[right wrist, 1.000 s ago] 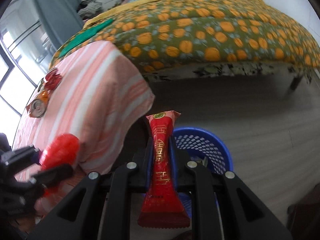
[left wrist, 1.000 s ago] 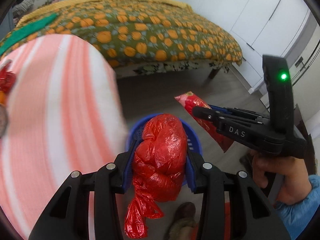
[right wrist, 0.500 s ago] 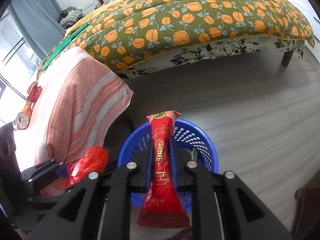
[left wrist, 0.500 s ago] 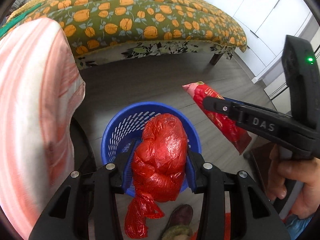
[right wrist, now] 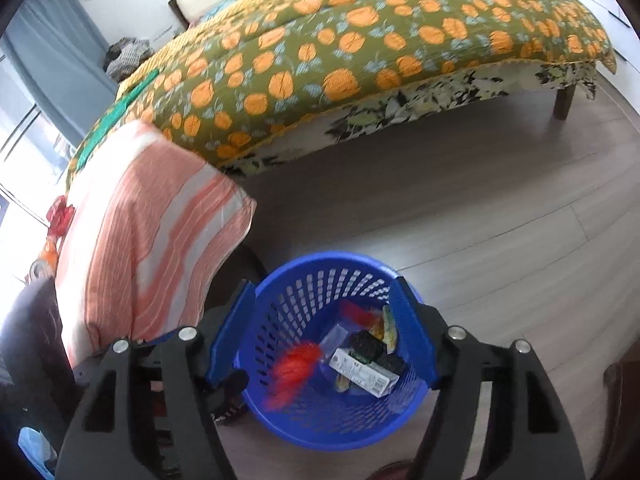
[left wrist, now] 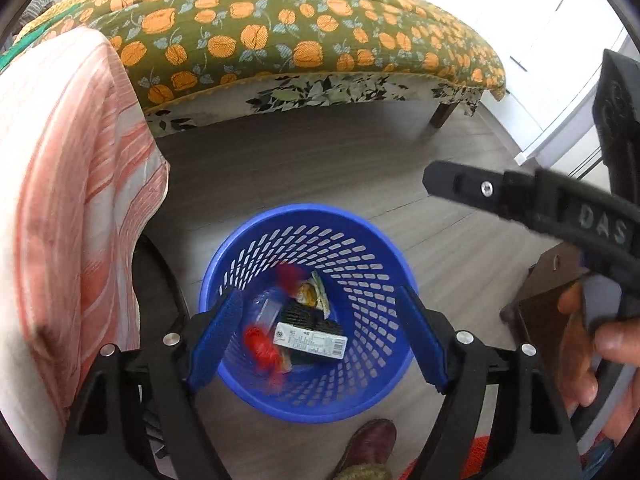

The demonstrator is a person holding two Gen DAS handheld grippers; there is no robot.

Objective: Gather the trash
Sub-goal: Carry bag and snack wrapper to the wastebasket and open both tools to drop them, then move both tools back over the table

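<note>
A flower-patterned bed [left wrist: 280, 32] stands behind a striped cloth [left wrist: 68, 184].

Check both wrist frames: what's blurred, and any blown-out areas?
Left wrist: red trash in the basket is motion-smeared; white carton sharp; wardrobe top right blown out. Right wrist: red trash smeared too; window at left overexposed; bed bowed by fisheye.

Floor: grey wood-look planks [right wrist: 460, 208], seen running under the bed.
Bed: a low bed [right wrist: 360, 52] on dark wooden legs, covered with an olive quilt printed with orange fruit; a floral sheet edge is seen hanging below it.
Desk: draped in a pink-and-white striped cloth [left wrist: 60, 184], near the bed's side.
Wardrobe: white doors [left wrist: 532, 32] are seen beyond the bed's far corner.
Window: bright daylight, grey-blue curtain [right wrist: 52, 52] beside it.
</note>
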